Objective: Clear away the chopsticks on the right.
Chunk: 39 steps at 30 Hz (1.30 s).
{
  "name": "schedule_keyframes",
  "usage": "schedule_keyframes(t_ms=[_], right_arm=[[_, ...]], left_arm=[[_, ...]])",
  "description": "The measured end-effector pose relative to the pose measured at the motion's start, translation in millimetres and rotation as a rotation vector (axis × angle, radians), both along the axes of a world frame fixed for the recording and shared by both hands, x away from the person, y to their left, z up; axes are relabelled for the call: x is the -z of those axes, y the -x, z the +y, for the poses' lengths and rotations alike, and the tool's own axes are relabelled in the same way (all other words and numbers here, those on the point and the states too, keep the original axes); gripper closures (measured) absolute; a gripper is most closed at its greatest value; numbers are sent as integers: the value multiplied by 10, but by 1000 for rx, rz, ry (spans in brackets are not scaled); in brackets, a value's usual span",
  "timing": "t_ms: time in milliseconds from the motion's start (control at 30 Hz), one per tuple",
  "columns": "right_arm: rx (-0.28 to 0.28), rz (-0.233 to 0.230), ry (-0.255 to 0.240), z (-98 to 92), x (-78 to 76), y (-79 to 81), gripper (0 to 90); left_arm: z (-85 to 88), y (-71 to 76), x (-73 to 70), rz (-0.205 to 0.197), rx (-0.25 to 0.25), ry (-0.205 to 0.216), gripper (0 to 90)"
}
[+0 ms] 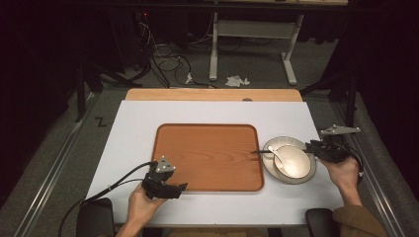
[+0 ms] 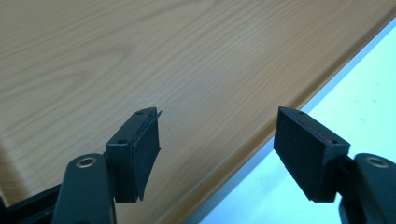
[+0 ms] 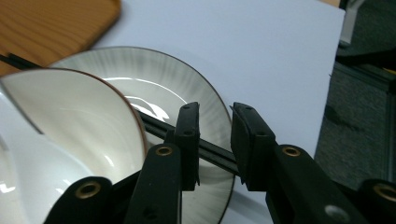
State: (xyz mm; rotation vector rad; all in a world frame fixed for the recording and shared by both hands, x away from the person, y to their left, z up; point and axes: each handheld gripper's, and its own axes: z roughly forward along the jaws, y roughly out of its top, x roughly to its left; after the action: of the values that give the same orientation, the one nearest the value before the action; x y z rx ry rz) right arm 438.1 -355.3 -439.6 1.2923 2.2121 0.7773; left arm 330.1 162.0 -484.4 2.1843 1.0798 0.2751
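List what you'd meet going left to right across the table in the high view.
Left tongs → wooden tray → plate holding the bowl → right tongs.

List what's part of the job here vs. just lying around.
In the job:
right gripper, jaws either side of the chopsticks
plate
bowl
spoon
tray
left gripper, open over the tray's edge

Lying about:
crumpled paper on the floor
cables
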Motion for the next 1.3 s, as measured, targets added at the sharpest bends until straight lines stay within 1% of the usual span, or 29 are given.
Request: schedule_keyframes(t_ms=[67,167,233,300,367,467,600,800,933,1000,1067,1167,1300], right_arm=[[2,21,3,-13,45,-38,733],[-1,52,21,-10,112,-81,732],[1,52,35,-7,126,-95,731],[2,55,31,-7,119,-100,727],[6,56,37,-6,128,-117,724],[7,69,41,14,150,-145,723],[-9,77,48,23,150,-163,724],[-21,94,43,0,148,-151,731],[-29,97,53,53,156,-187,723],[-31,101,48,76,158,-197,724],[-40,102,55,81,160,-208,732],[-41,110,49,64,156,-208,756],[-25,105,49,66,166,-217,759]], left_arm=[[-2,-1,3,2,1,0,312],[-6,-5,7,5,-2,1,312],[-1,-4,2,3,2,0,312],[-1,-1,2,2,2,0,312],[-3,0,6,4,3,-3,312],[-9,-5,11,7,-1,1,312],[0,-5,2,4,2,-1,312],[-8,-6,11,8,2,-3,312],[-3,-2,4,4,1,1,312],[-5,-3,8,5,-1,-1,312],[-8,-5,11,8,0,0,312],[-7,-3,9,7,0,0,312],[-10,1,12,11,5,-5,312]])
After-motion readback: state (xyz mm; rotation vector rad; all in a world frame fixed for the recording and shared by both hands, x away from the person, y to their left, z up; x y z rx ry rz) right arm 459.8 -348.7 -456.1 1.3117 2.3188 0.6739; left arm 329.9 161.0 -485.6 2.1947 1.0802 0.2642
